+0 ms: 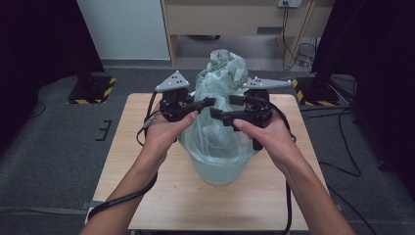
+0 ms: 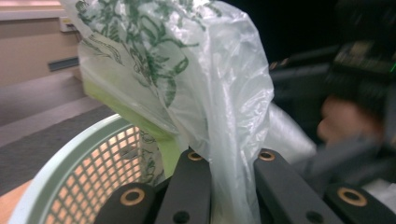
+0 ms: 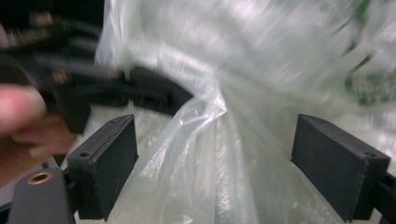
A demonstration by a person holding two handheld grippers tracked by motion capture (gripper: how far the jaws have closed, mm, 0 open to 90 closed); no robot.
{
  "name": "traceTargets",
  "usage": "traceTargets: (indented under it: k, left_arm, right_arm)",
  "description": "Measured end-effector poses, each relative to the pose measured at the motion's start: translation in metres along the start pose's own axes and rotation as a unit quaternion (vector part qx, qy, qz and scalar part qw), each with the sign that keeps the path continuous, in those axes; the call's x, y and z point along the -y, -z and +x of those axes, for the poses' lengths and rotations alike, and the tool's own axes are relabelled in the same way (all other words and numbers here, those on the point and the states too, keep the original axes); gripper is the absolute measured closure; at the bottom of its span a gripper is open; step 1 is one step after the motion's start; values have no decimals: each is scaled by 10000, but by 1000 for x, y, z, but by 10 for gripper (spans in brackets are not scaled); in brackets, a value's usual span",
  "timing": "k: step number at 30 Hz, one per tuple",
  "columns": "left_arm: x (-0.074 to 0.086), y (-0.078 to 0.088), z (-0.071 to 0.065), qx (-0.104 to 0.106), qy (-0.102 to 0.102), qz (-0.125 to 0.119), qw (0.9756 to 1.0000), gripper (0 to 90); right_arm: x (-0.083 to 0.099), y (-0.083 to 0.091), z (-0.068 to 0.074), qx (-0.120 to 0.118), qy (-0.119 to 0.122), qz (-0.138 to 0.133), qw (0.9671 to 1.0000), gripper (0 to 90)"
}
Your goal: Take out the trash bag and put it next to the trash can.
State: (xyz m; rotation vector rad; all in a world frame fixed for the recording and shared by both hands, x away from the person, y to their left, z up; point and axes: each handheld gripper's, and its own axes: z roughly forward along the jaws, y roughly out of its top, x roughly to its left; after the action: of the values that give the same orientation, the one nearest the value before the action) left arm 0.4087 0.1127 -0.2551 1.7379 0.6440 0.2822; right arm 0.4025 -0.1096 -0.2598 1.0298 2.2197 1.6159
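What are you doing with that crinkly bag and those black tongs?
A person is handling a thin plastic bag that sits in a pale green basket on a wooden table. The left tongs are pinched shut on a fold of the bag and hold it up. The right tongs stand wide open with the bag's plastic between their jaws but not squeezed. Both hands are close together at the top of the bag.
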Motion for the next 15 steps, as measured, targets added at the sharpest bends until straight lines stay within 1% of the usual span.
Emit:
traceTargets:
  k: [1,3,5,6,7,8,9,10,11,12,15]
  left_arm:
    - [-1,0,0,35,24,-19,10000,891]
    - [-4,0,-2,63,6,-11,10000,891]
    - [-6,0,-4,112,28,-42,9999,890]
    - [-7,0,-4,151,56,-47,9999,890]
    - [-7,0,-4,167,57,-53,9998,890]
    - [-7,0,-4,165,55,-57,9998,890]
    - [-7,1,-4,170,60,-48,9998,889]
    - [-7,1,-4,168,59,-58,9998,889]
    - [-7,1,-3,156,68,-64,9998,888]
    - [-6,2,-2,166,83,-68,9998,887]
    - [-4,3,0,205,176,-128,9996,872]
  right_arm:
    - [1,-2,1,-21,23,43,10000,147]
    - [2,-7,3,-55,71,86,9999,160]
    - [4,-11,5,-116,146,138,9997,222]
    - [4,-12,7,-107,192,139,9997,259]
    - [5,-13,8,-141,226,147,9995,303]
    - [5,-14,8,-185,257,174,9993,366]
    - [5,-15,8,-186,295,169,9992,408]
    - [5,-14,8,-177,304,177,9992,477]
    - [5,-14,7,-188,291,179,9992,539]
    - [6,-14,6,-196,262,205,9993,582]
    - [5,-13,2,-253,167,224,9993,739]
